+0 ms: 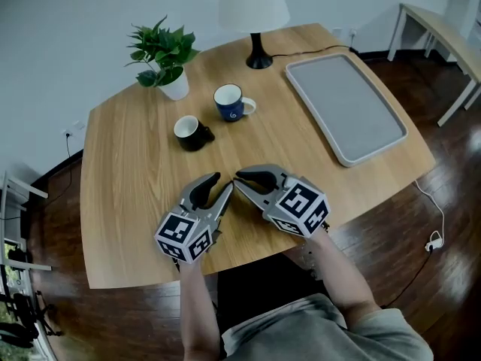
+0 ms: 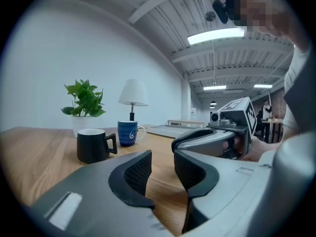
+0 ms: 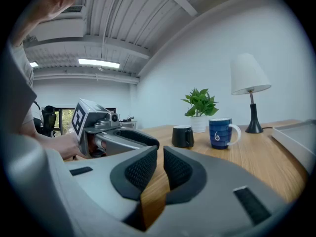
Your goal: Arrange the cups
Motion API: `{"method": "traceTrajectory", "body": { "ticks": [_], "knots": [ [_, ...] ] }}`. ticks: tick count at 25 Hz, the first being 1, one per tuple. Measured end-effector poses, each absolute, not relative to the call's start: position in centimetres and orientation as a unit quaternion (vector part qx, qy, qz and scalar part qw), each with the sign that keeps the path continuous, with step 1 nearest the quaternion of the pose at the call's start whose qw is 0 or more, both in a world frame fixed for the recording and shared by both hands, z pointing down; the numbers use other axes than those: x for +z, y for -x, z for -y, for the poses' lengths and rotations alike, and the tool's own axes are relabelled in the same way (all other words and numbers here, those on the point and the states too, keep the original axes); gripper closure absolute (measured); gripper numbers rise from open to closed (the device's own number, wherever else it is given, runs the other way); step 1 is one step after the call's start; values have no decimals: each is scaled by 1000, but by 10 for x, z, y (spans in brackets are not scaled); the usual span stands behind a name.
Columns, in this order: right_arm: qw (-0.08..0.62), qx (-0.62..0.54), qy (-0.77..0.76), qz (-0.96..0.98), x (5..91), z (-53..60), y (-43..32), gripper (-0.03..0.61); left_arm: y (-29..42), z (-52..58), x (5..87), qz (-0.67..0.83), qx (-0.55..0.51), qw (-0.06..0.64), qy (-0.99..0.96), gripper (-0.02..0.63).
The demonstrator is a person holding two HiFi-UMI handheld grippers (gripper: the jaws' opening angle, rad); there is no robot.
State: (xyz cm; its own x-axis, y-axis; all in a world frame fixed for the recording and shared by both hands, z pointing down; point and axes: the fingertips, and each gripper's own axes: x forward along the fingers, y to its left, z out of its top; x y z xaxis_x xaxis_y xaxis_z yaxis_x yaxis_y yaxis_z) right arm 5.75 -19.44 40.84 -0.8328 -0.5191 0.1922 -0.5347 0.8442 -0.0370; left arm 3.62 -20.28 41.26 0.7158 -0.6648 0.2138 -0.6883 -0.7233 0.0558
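Bench (image 1: 135, 179), pale wood: holds two cups, both standing upright on bare wood. The black cup (image 1: 193, 131) sits left of centre with its handle to the right. The blue cup (image 1: 231, 102) stands just behind and to its right, near it but not touching. The grey tray (image 1: 346, 107) lies well apart on the right and is empty, possibly where the cups belong. Judged progress: nothing arranged yet, both cups left to move. The left claw (image 1: 223, 182) is at the near edge, spread partway with nothing between the jaws. The right claw (image 1: 240, 180) is close beside it, tip toward tip, pressed together and empty. Also present: a potted plant (image 1: 161, 55) just behind the cups and a lamp (image 1: 255, 21) at the far edge by the tray corner, both liable to be knocked on a careless reach. The path from the claws to the cups is open.
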Motion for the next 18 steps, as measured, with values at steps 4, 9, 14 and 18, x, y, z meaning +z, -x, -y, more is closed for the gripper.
{"method": "traceTrajectory", "body": {
  "ticks": [4, 9, 14, 18],
  "knots": [
    [83, 46, -278, 956, 407, 195, -58, 541, -40, 205, 416, 351, 97, 85, -927, 512],
    [86, 46, -277, 956, 404, 194, -63, 541, -44, 203, 415, 353, 93, 86, -927, 512],
    [85, 46, -276, 956, 402, 195, -64, 541, -42, 203, 410, 364, 76, 73, -925, 512],
    [86, 48, -272, 957, 403, 194, -63, 541, -39, 203, 408, 370, 72, 67, -924, 512]
  ]
}}
